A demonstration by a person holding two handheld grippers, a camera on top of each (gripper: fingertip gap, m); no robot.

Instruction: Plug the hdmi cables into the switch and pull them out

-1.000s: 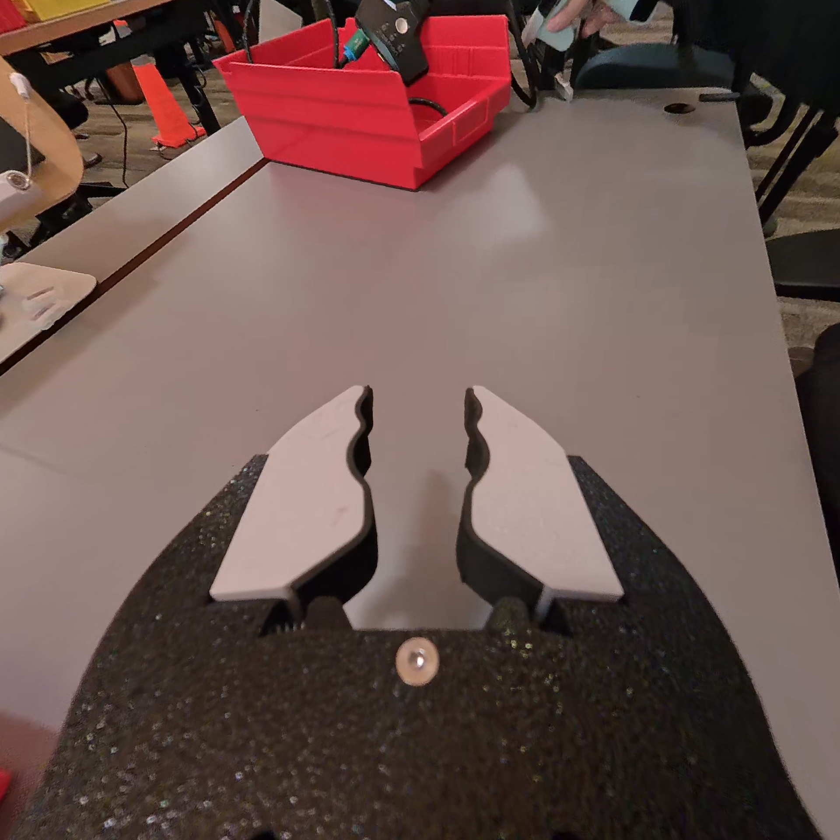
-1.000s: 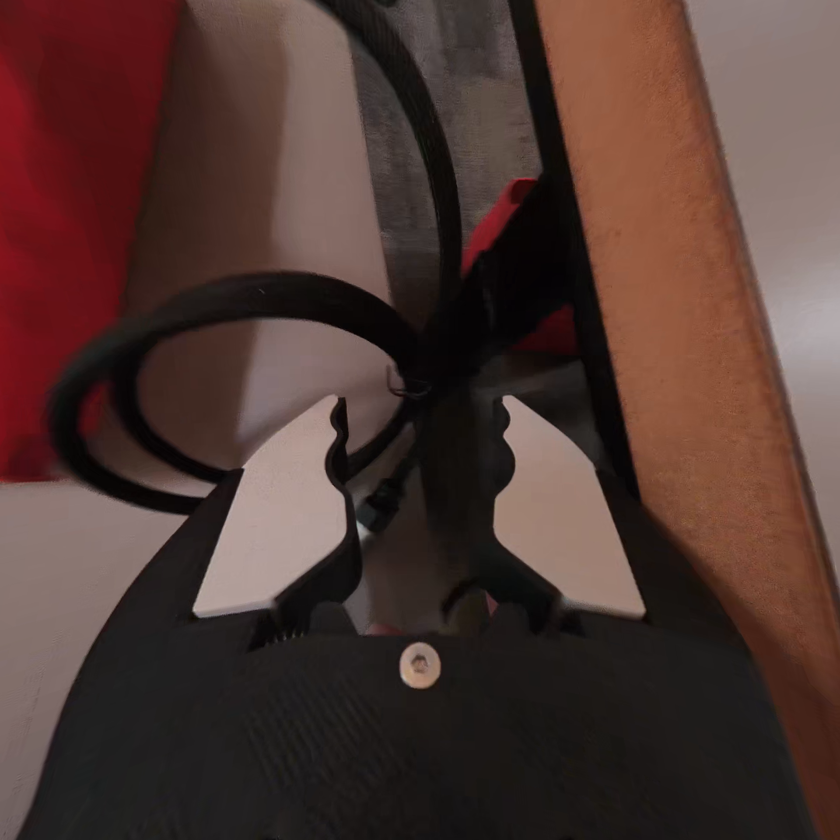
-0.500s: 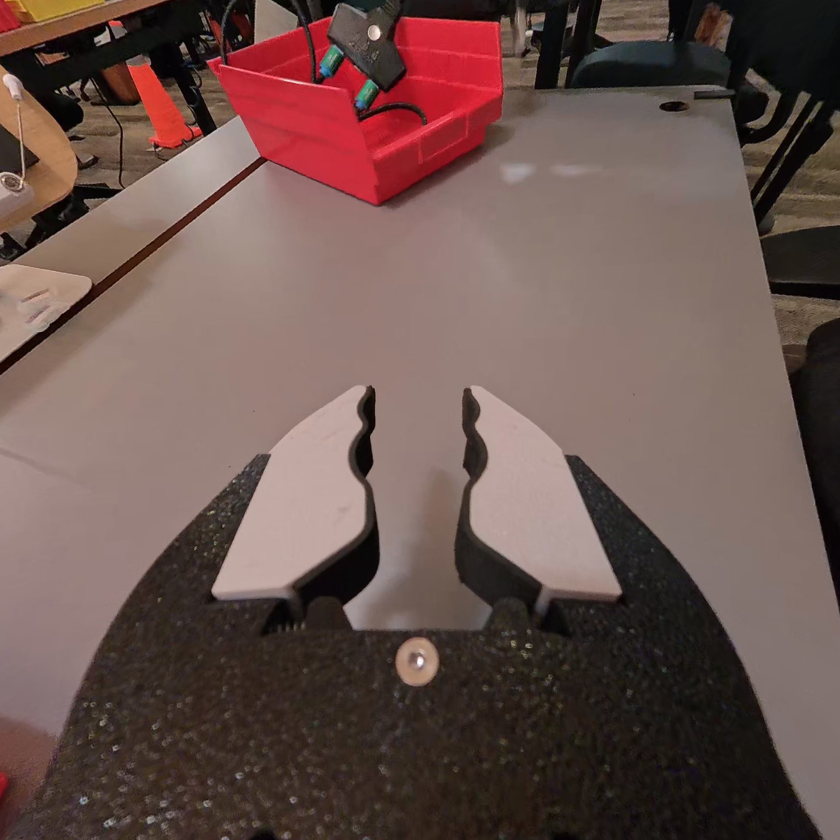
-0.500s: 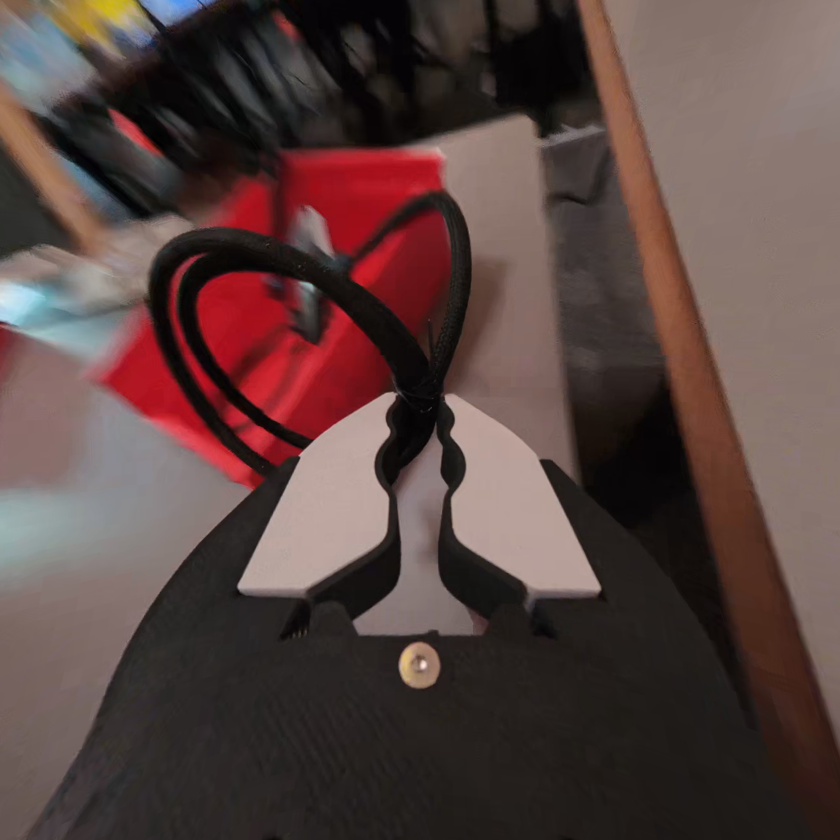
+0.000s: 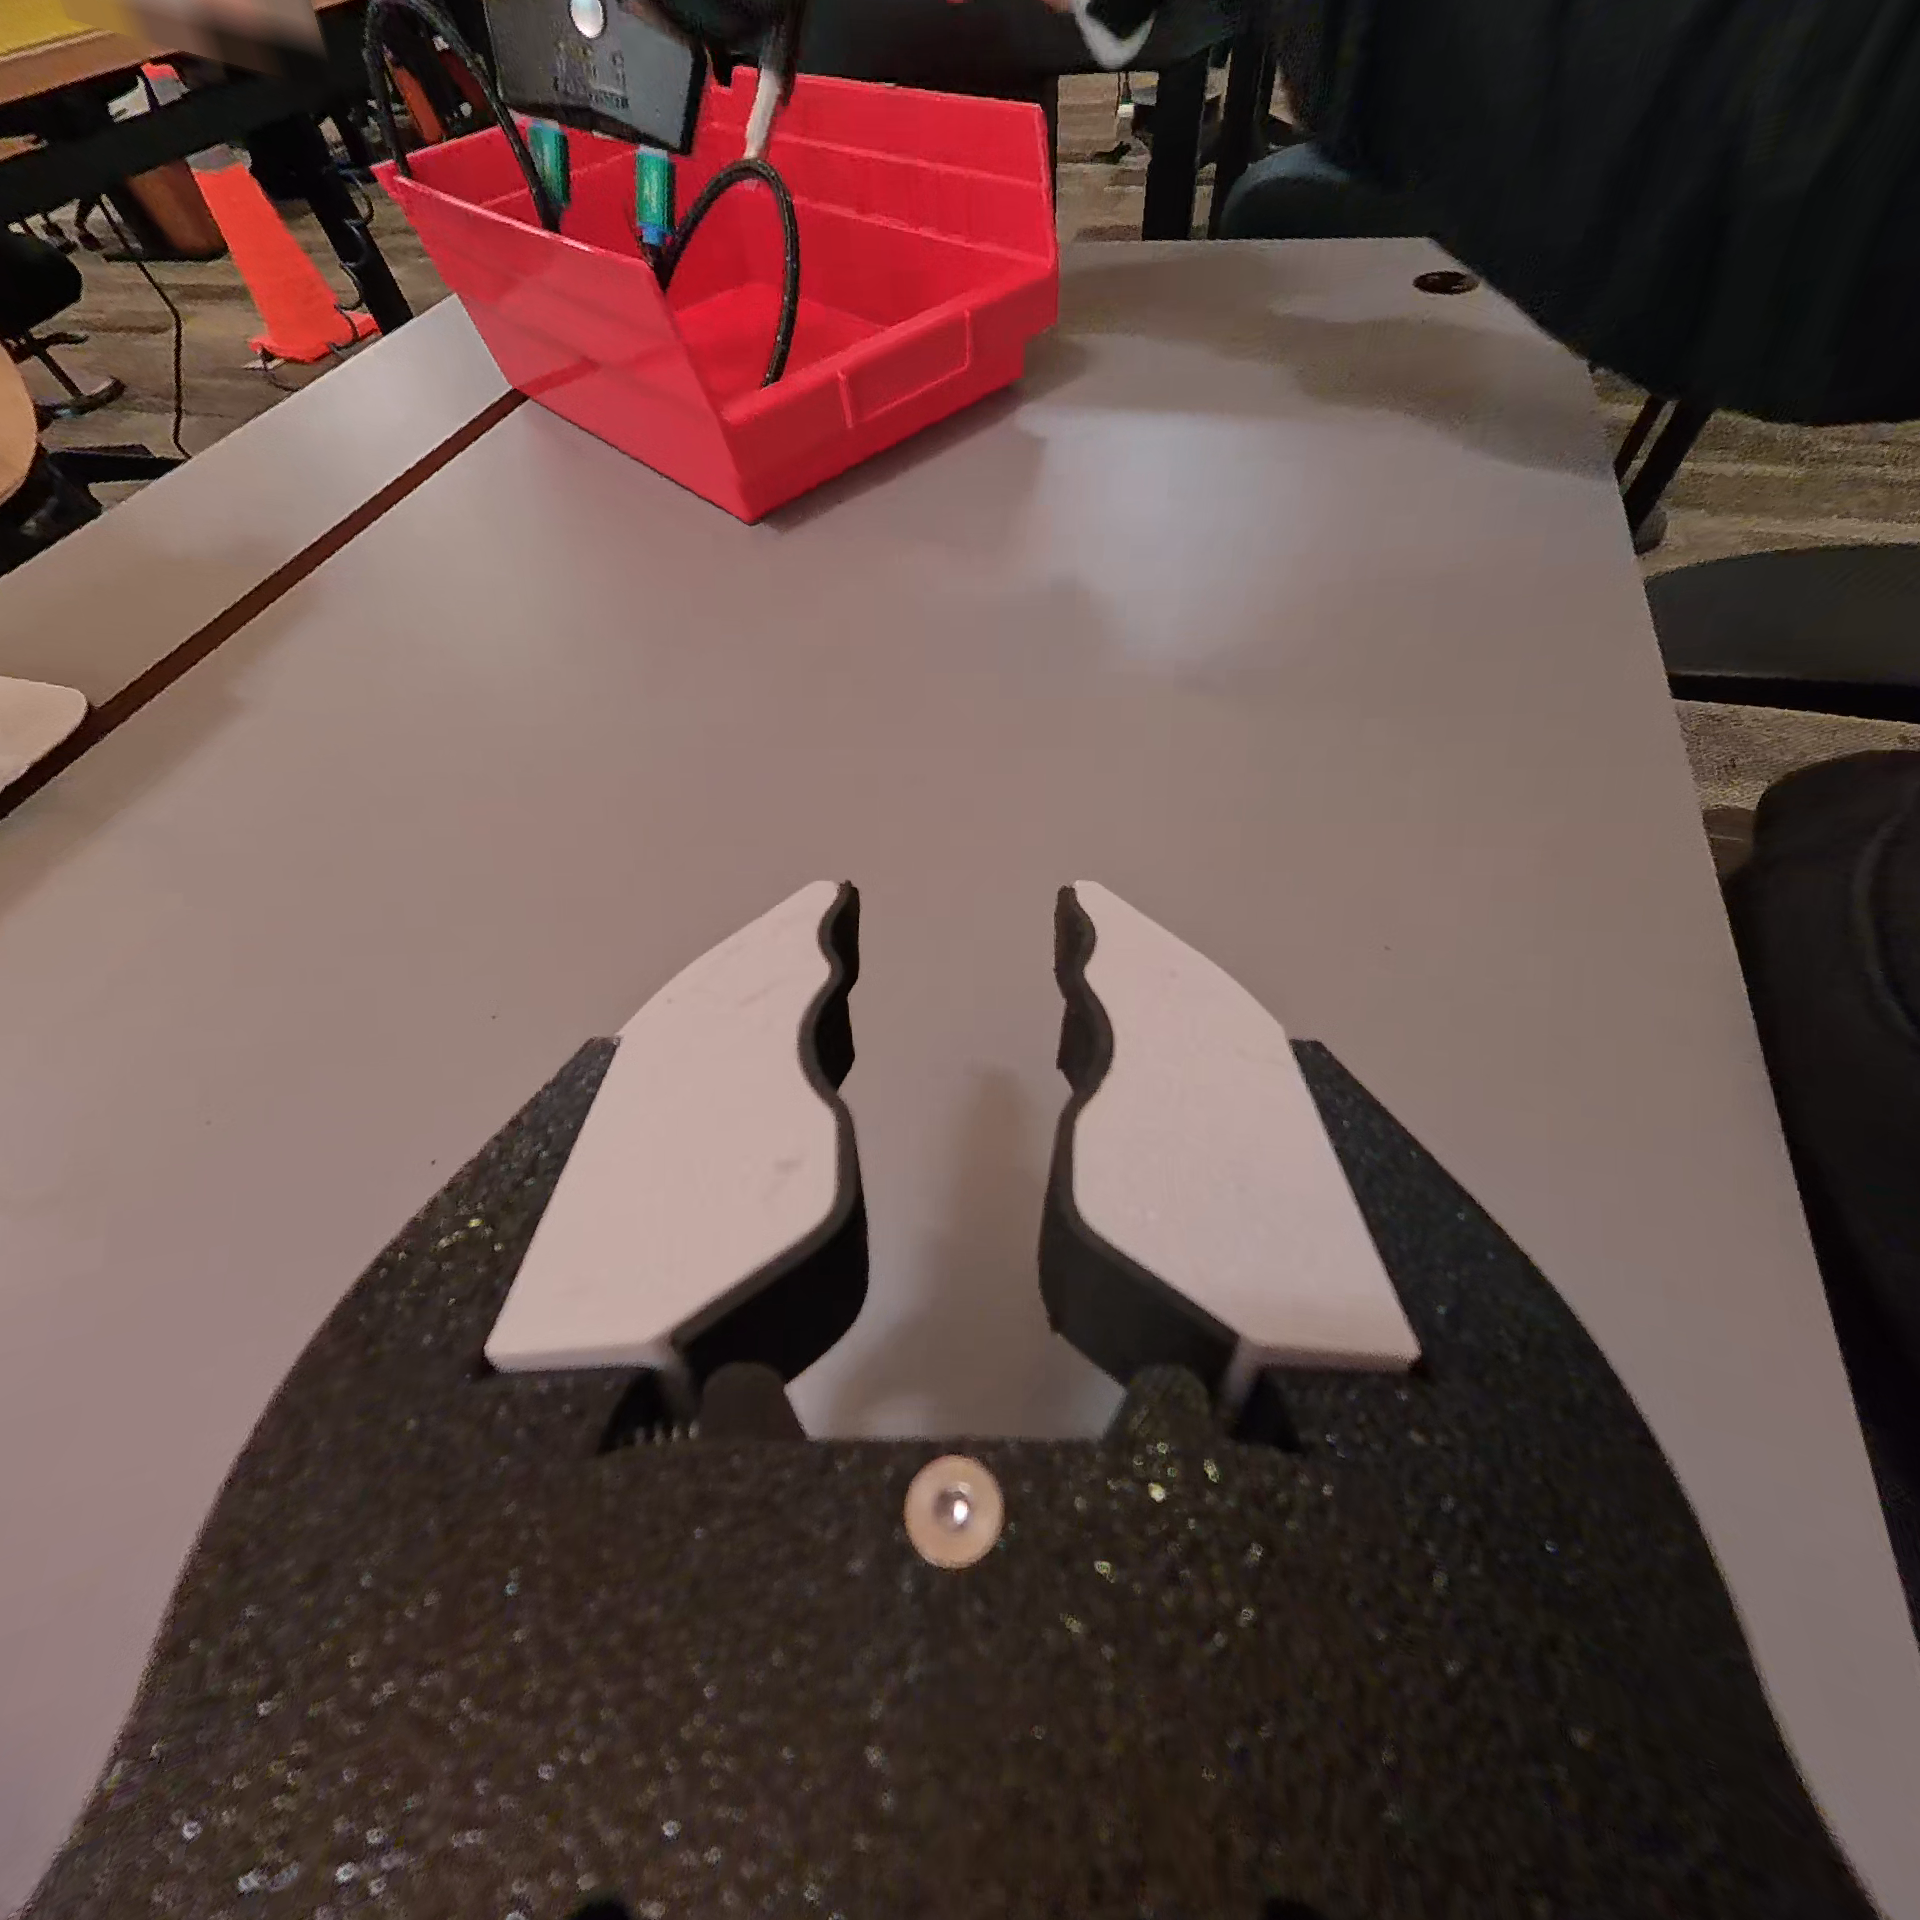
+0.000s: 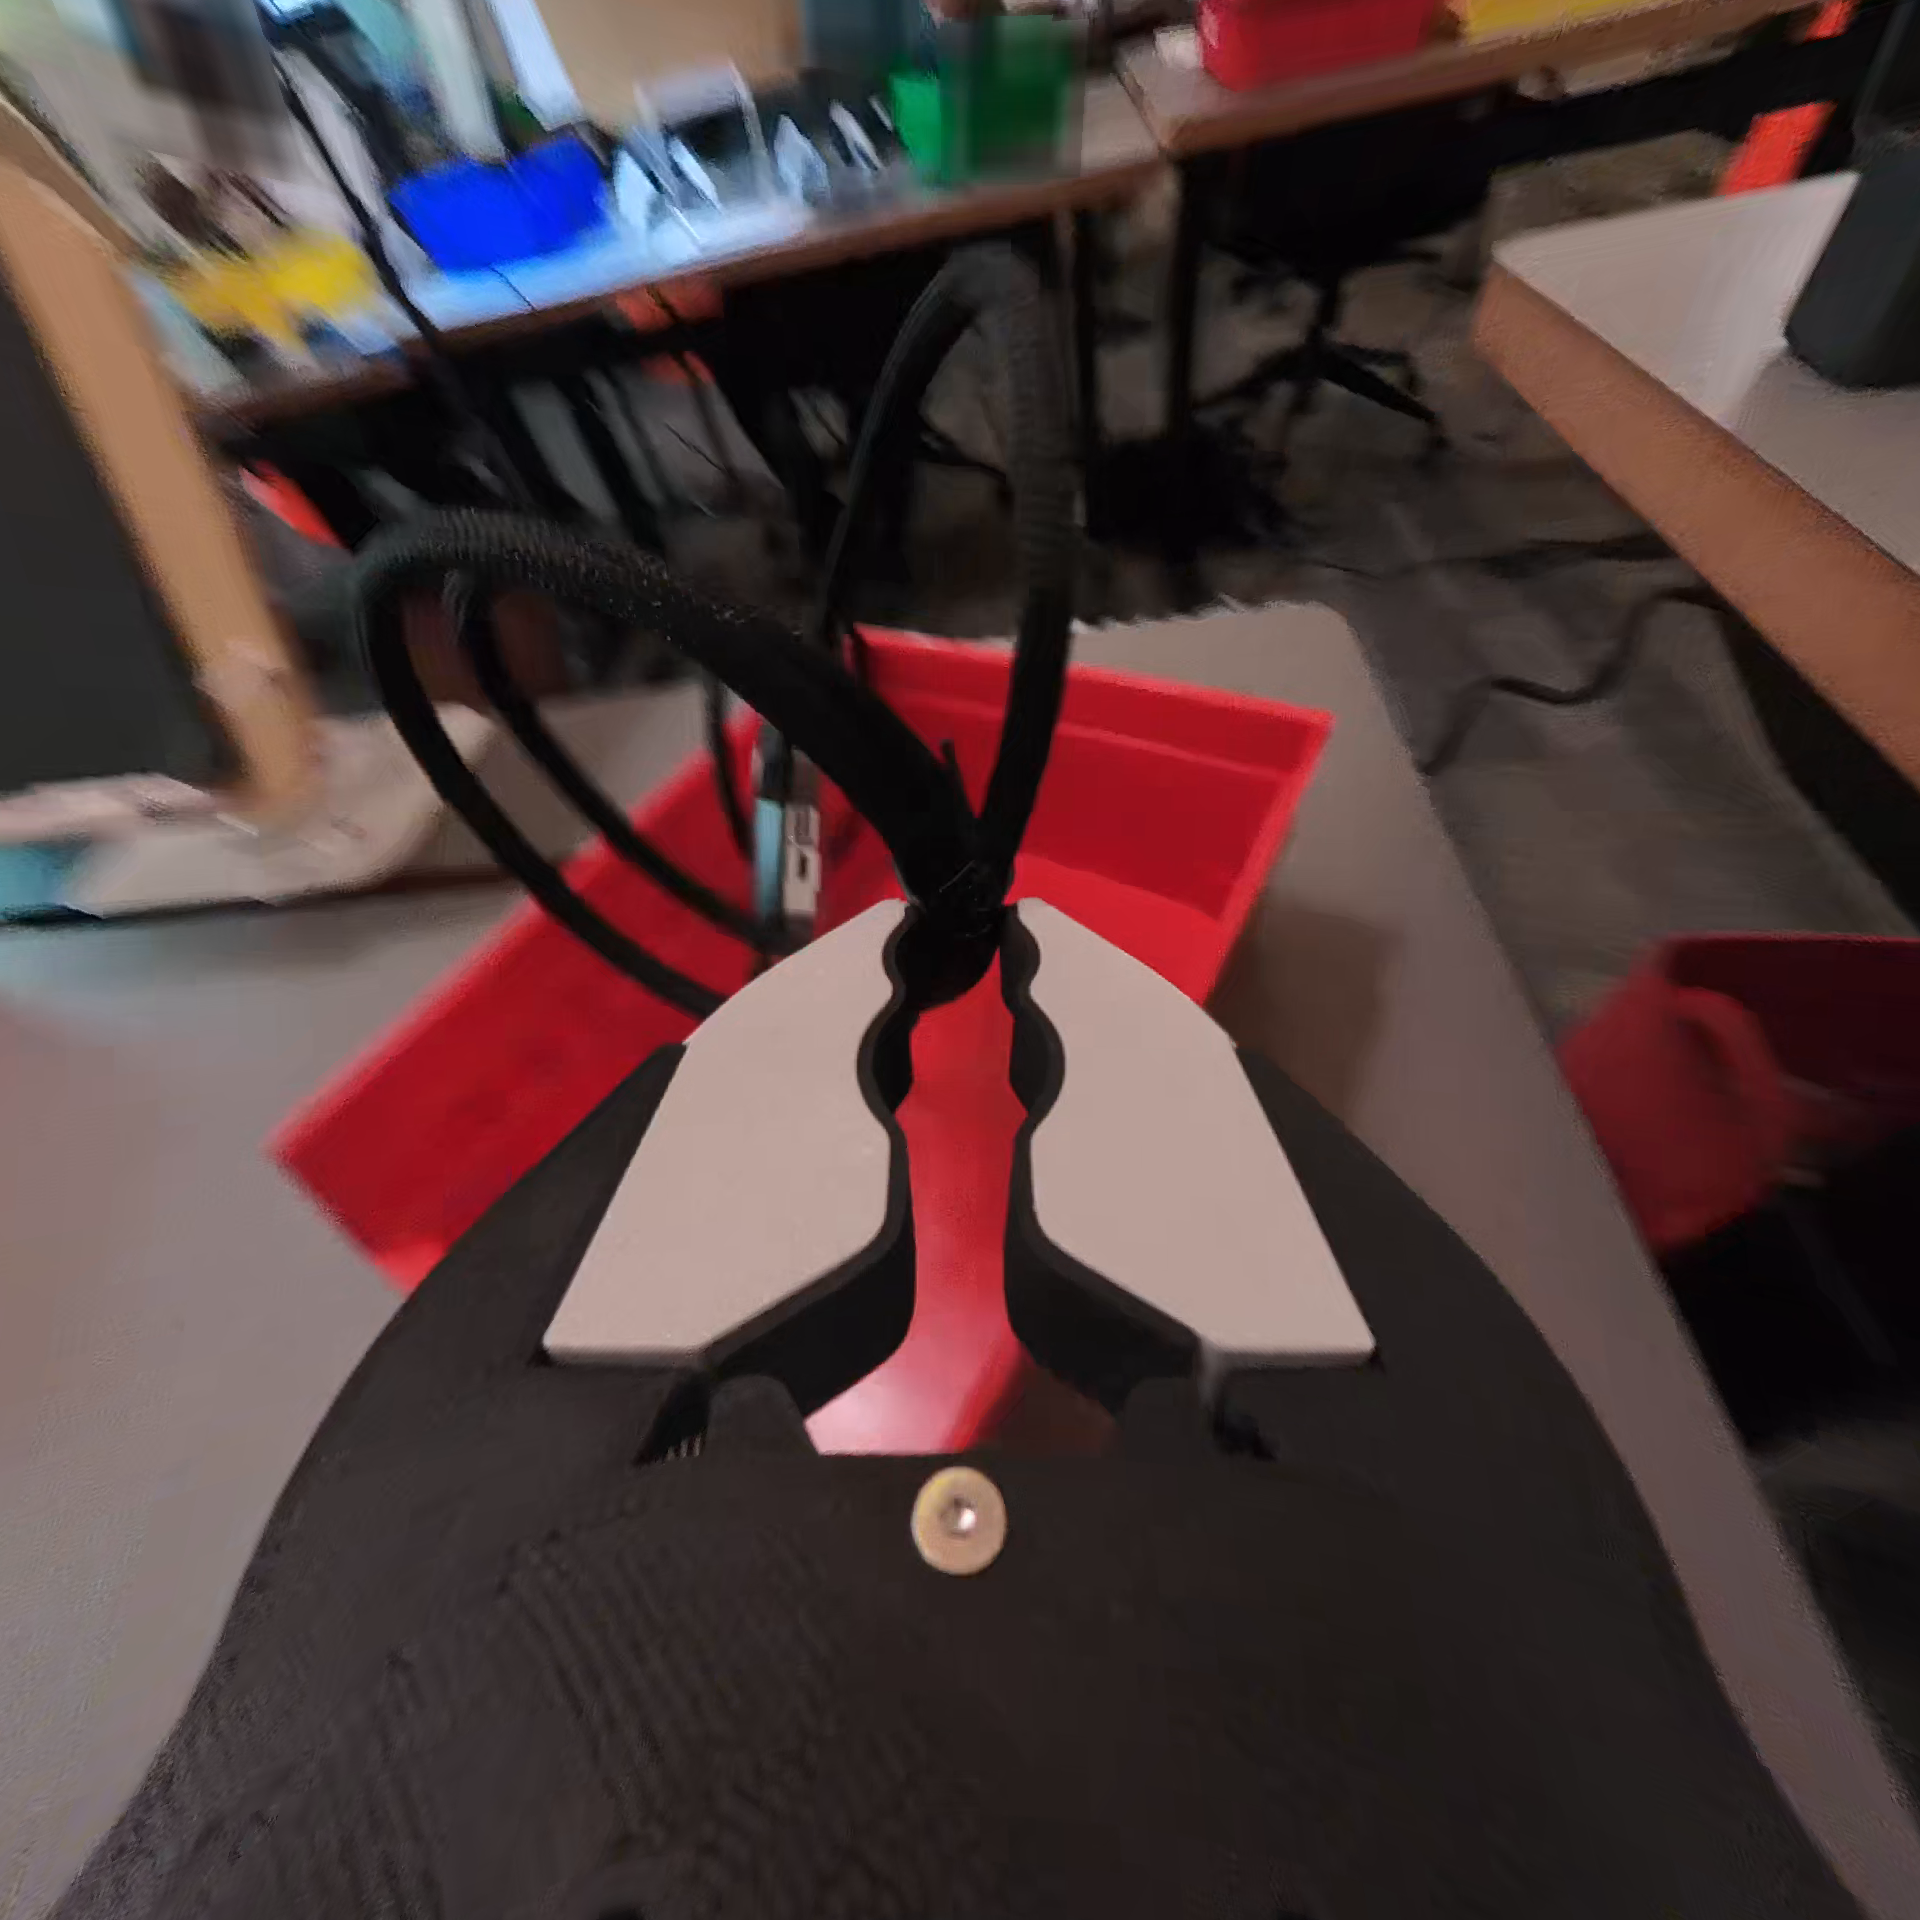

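My right gripper (image 6: 956, 925) is shut on a tied bundle of black braided HDMI cables (image 6: 665, 623) and holds it in the air above a red bin (image 6: 1164, 769). In the left wrist view the black switch (image 5: 592, 62) hangs above the red bin (image 5: 894, 343), with two teal-ended plugs (image 5: 649, 197) in its lower edge and black cable (image 5: 784, 281) looping into the bin. The plugs also show blurred in the right wrist view (image 6: 784, 842). My left gripper (image 5: 956, 914) is open and empty, low over the grey table (image 5: 1195, 675), well short of the bin.
An orange cone (image 5: 275, 270) stands on the floor at the far left. A second grey table (image 5: 239, 499) adjoins on the left. A dark chair (image 5: 1818, 644) stands off the table's right edge. Cluttered tables (image 6: 727, 239) lie beyond the bin.
My right gripper closed on the cable bundle and lifted it, so the switch rose higher above the bin. My left gripper stayed open; the bin now appears nearer and farther right in its view.
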